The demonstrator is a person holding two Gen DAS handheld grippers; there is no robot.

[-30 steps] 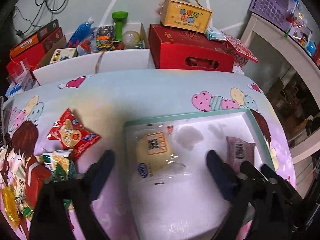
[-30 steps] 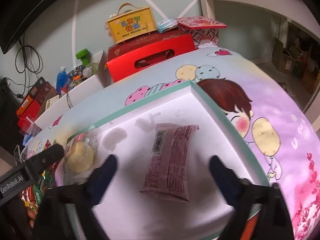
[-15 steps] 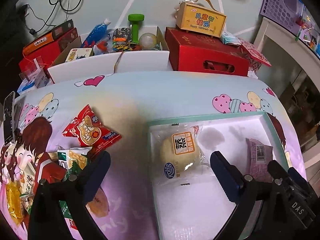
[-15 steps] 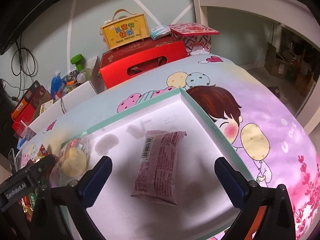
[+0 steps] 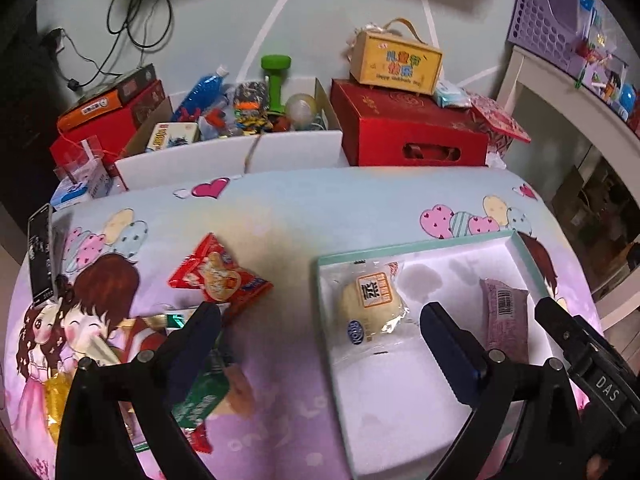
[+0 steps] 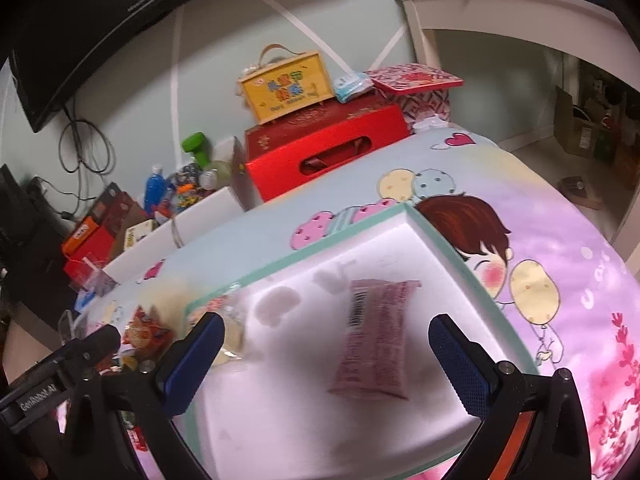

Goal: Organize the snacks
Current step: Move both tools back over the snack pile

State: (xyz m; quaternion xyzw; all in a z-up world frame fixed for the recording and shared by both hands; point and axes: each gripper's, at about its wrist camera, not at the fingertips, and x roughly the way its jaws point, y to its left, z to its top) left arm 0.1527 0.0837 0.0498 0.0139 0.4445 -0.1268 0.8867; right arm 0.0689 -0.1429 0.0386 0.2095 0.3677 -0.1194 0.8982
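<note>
Dim, fisheye-warped, blurred right view

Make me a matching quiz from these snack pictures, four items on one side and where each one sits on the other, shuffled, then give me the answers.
Items:
1. clear-wrapped round yellow bun
2. pink barcode snack packet
3. red crinkly snack bag
4. yellow box with a carry handle

Places:
A. on top of the red cardboard carton
B. on the cartoon tablecloth, outside the tray
C. left part of the white teal-rimmed tray
D. right part of that tray

Pairs: 1-C, 2-D, 3-B, 4-A
</note>
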